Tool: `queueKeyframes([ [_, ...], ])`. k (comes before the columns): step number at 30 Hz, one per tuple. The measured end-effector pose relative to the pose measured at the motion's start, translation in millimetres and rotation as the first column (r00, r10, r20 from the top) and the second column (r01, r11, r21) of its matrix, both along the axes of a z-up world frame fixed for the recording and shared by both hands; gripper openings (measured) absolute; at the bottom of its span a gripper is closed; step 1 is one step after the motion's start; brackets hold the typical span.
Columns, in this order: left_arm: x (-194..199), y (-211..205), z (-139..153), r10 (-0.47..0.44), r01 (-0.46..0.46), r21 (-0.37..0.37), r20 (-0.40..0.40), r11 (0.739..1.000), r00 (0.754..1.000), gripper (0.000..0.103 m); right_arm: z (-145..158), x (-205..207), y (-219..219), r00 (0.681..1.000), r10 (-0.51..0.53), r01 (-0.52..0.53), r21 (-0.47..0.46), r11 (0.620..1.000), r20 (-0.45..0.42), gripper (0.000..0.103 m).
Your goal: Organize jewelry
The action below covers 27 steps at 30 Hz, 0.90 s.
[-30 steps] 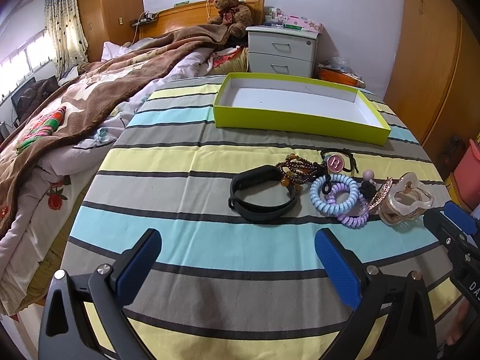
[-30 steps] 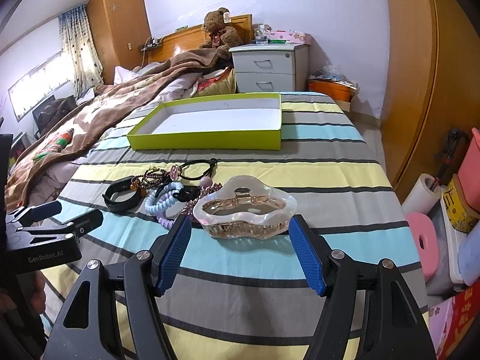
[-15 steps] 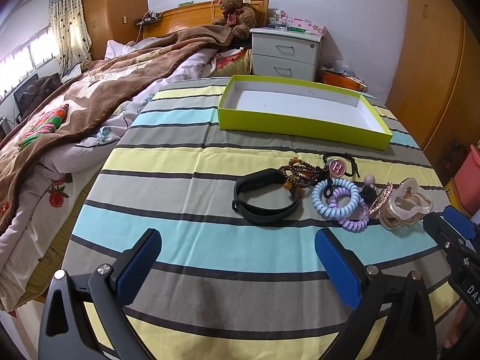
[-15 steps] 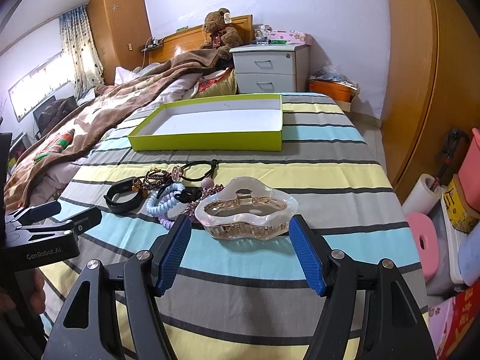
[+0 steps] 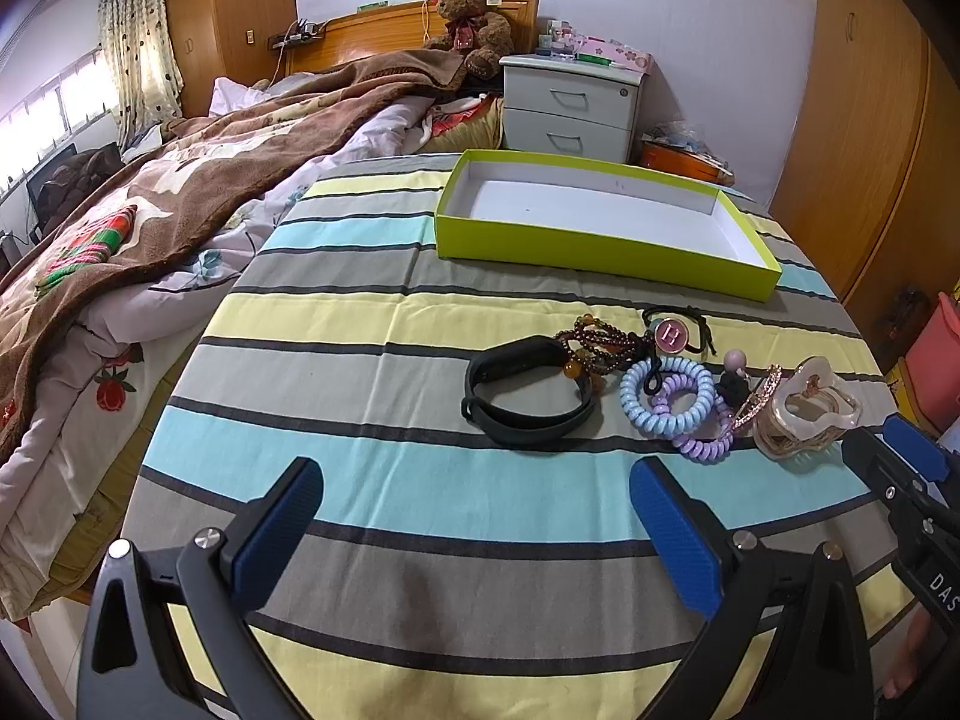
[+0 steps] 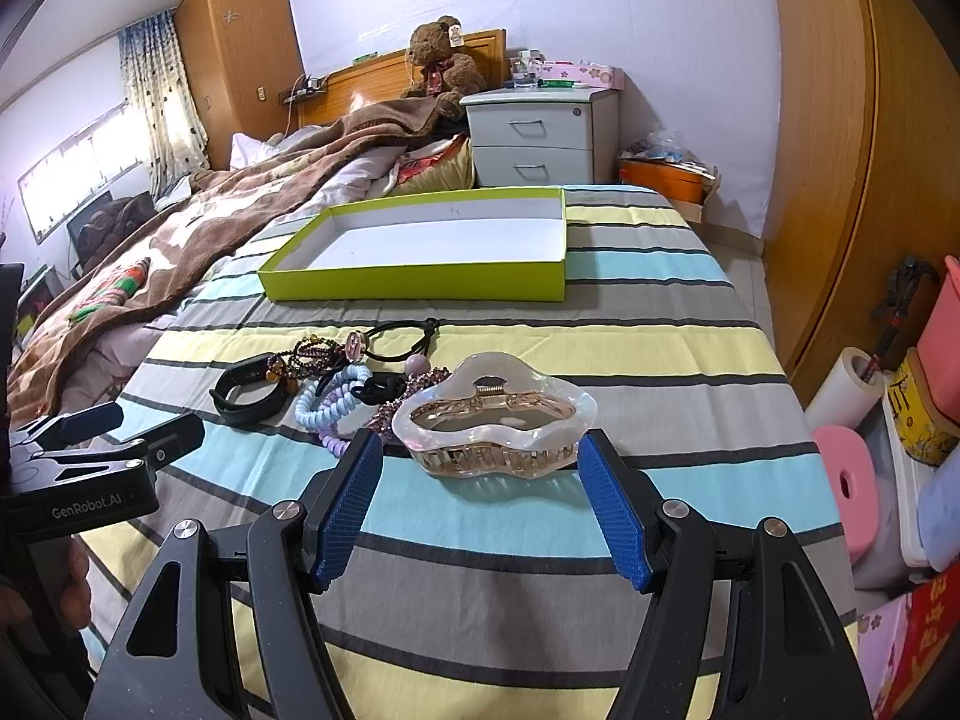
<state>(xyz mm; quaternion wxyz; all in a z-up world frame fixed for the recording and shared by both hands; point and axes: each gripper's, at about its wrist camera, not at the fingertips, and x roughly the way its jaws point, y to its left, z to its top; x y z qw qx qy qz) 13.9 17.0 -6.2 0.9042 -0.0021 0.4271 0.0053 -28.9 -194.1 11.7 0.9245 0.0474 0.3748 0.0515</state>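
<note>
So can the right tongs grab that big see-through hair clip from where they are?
Probably yes. The right tongs are open, and the hair clip lies just ahead, its ends close to both blue pads. Nothing sits between them. The beaded clip and coil hair ties crowd its far left side only.

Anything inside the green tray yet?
No. The green tray shows only a bare white floor. Its near wall hides a thin strip of floor just behind it. All jewelry, including the hair claw, lies outside.
</note>
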Motion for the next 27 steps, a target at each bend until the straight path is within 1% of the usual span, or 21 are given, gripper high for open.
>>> queueKeyframes([
  [27,-0.2,1.2,0.9,0.001,-0.001,-0.005,-0.005,1.000,1.000,0.103,0.5,-0.1,0.7,1.000,0.000,0.000,-0.001,1.000,-0.001,0.068],
])
